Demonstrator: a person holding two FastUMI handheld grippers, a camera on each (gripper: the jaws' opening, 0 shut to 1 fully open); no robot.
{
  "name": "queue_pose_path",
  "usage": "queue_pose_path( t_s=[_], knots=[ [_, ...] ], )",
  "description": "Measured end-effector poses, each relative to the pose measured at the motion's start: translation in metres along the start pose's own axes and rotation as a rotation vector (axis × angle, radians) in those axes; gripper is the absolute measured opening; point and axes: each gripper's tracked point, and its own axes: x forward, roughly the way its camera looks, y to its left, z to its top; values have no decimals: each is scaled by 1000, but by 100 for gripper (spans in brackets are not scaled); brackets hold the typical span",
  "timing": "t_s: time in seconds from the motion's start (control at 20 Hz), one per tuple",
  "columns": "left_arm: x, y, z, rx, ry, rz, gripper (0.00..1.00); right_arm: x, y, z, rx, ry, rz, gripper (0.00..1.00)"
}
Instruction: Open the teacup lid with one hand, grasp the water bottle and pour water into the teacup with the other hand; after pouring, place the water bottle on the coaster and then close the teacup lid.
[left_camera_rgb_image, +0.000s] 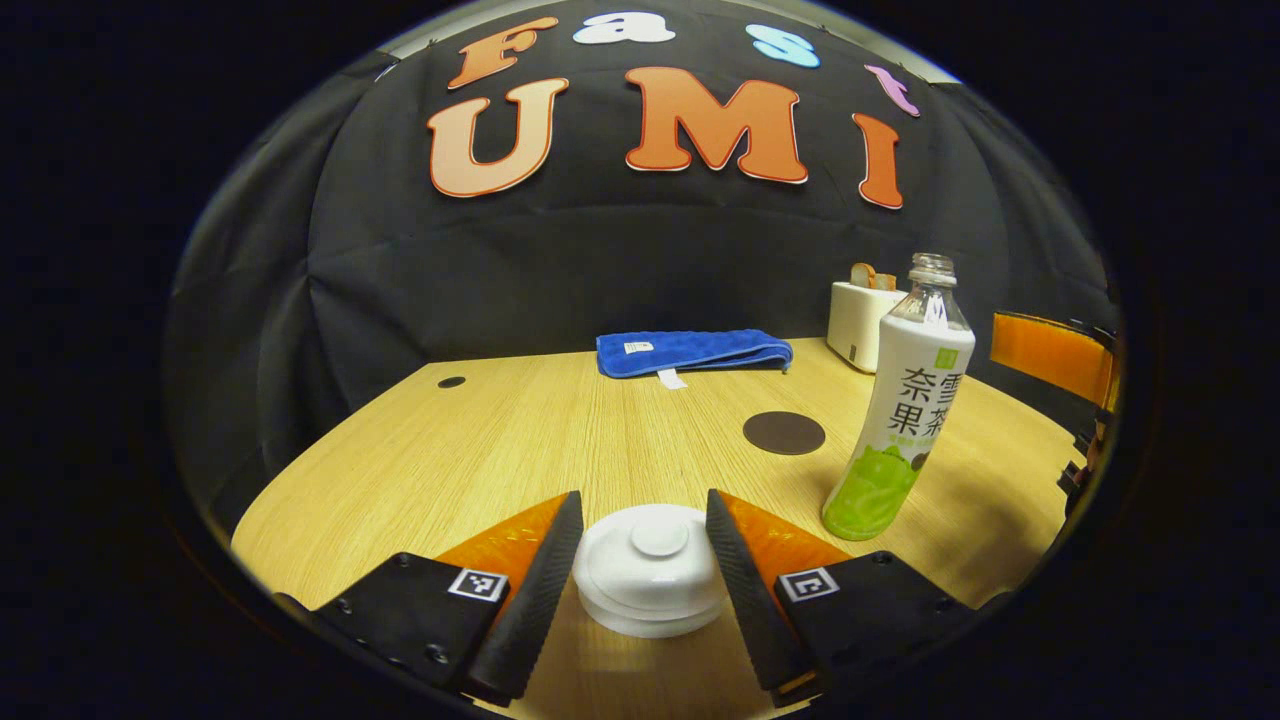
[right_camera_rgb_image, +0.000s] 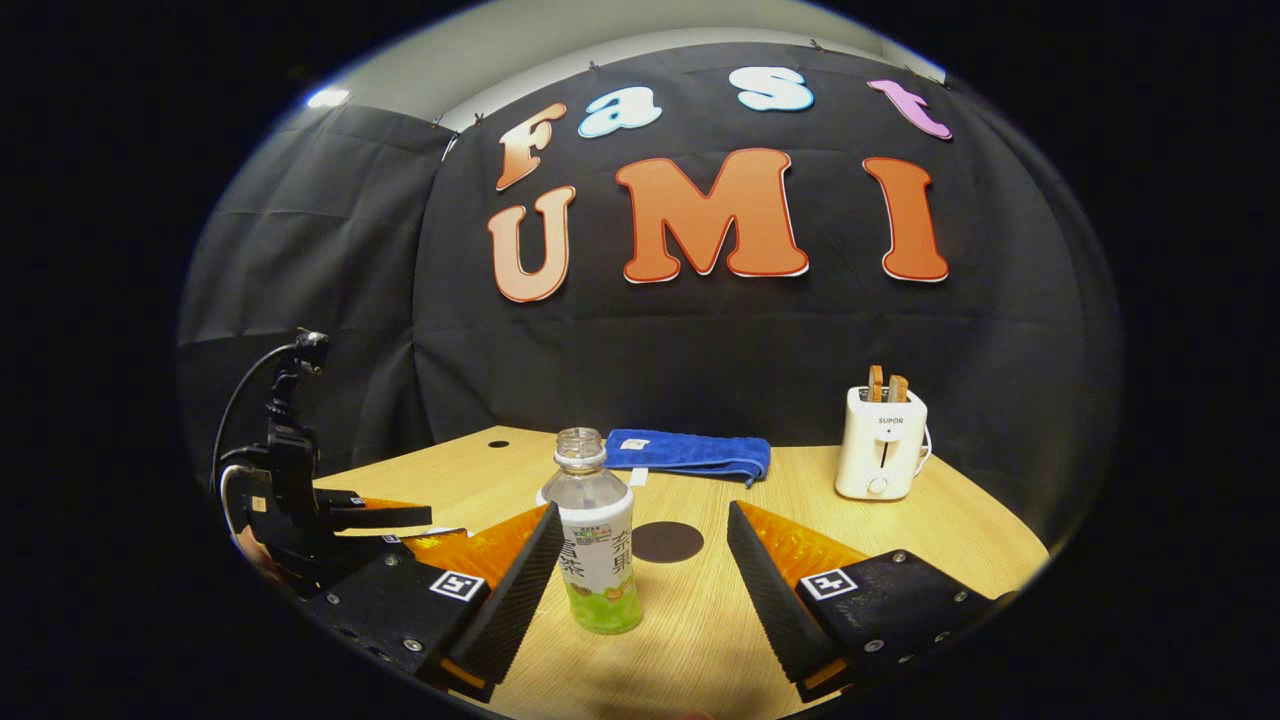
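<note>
Lid-opening step in hand: left tool (left_camera_rgb_image: 645, 545), released, is straddling the teacup lid (left_camera_rgb_image: 650, 565) untouched, next calling for closing on it; right tool (right_camera_rgb_image: 640, 570), released, is facing the water bottle (right_camera_rgb_image: 597, 545), coaster (right_camera_rgb_image: 667, 541) at one o'clock beyond on the counter (right_camera_rgb_image: 960, 530).

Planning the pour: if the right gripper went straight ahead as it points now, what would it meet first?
Probably the bottle, standing between the open right gripper's fingers, nearer the left one; the coaster lies beyond it.

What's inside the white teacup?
Can't tell. The lid sits on the teacup, covering its inside. The left tool is open around it, not lifting yet.
</note>
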Motion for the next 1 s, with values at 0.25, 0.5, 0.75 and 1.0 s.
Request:
queue_pose_path(
  t_s=[0.25, 0.5, 0.75, 1.0],
  knots=[
    [5, -5, 0, 77, -8, -12, 68, 3, -4, -10, -1, 27, -7, 99],
    [3, -6, 7, 134, -34, 8, 47, 5, -1, -18, 15, 54, 5, 98],
    [5, -2, 6, 124, -49, 14, 33, 6, 2, -22, -17, 74, 21, 97],
    [-1, 5, 24, 98, -107, 24, 31, 10, 15, -32, -53, 106, 47, 97]
  ],
)
